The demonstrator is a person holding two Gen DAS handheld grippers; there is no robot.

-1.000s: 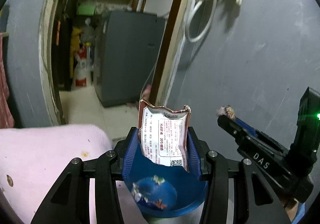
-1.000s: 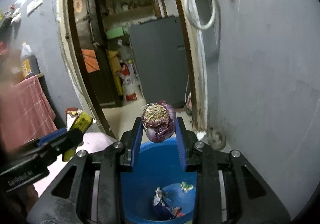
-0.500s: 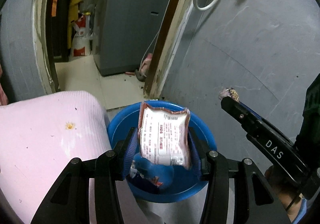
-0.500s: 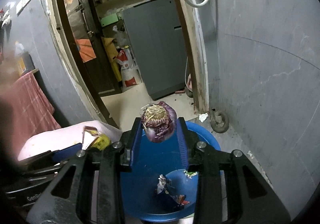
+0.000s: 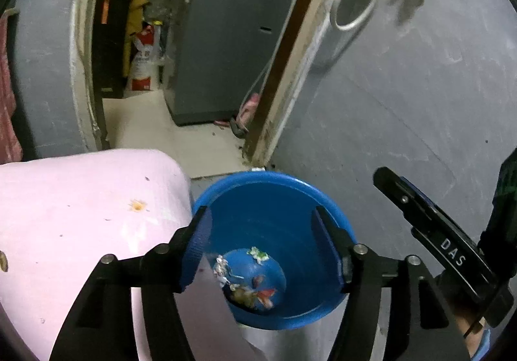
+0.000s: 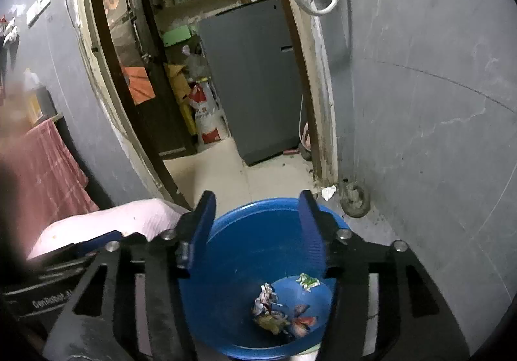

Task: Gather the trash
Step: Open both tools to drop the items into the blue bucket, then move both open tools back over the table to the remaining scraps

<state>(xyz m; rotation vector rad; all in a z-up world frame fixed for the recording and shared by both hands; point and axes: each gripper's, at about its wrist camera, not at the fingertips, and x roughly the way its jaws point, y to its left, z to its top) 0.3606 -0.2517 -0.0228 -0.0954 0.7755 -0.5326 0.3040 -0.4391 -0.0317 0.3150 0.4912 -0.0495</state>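
Trash (image 5: 251, 283) lies crumpled at the bottom of the blue bucket (image 5: 284, 186) beside the pink bench (image 5: 80, 199), while the left gripper (image 5: 261, 244) and right gripper (image 6: 258, 228) hover over its rim, both sets of fingers spread apart and holding nothing.

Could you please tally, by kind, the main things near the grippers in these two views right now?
Blue bucket: 1
Pink cushion: 1
Grippers, both open: 2, left gripper, right gripper
Trash scraps in bucket: several, too jumbled to count
Total countable: 4
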